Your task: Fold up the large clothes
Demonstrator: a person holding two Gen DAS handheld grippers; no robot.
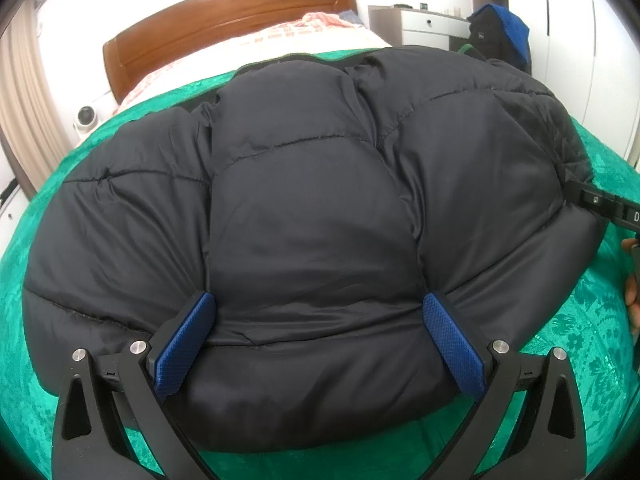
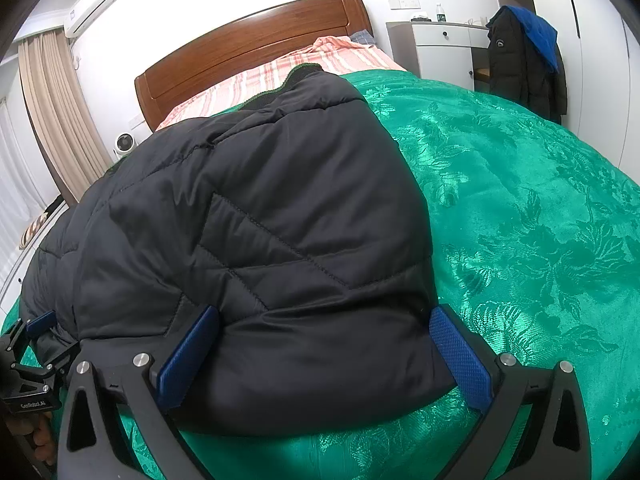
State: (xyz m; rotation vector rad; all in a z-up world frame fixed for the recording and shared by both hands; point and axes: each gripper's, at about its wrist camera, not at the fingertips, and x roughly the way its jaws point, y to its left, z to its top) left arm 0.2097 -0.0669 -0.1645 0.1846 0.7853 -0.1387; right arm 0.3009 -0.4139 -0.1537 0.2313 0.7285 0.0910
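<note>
A black quilted puffer jacket [image 1: 312,184] lies folded on the green bedspread [image 1: 580,340]. My left gripper [image 1: 319,304] is open wide, its blue pads [image 1: 184,348] on either side of the jacket's near edge. In the right wrist view the same jacket [image 2: 256,240] fills the left half, its collar toward the headboard. My right gripper [image 2: 325,316] is also open wide, and the jacket's near right corner bulges between its fingers. The left gripper [image 2: 36,344] shows at the lower left edge there, and part of the right gripper [image 1: 600,200] shows at the jacket's right side in the left wrist view.
The green bedspread [image 2: 520,220] stretches bare to the right of the jacket. A striped pink sheet [image 2: 280,68] and a wooden headboard [image 2: 248,44] lie beyond. A white dresser [image 2: 444,52] and a hanging dark coat [image 2: 520,64] stand at the back right. A hand [image 1: 632,292] is at the right edge.
</note>
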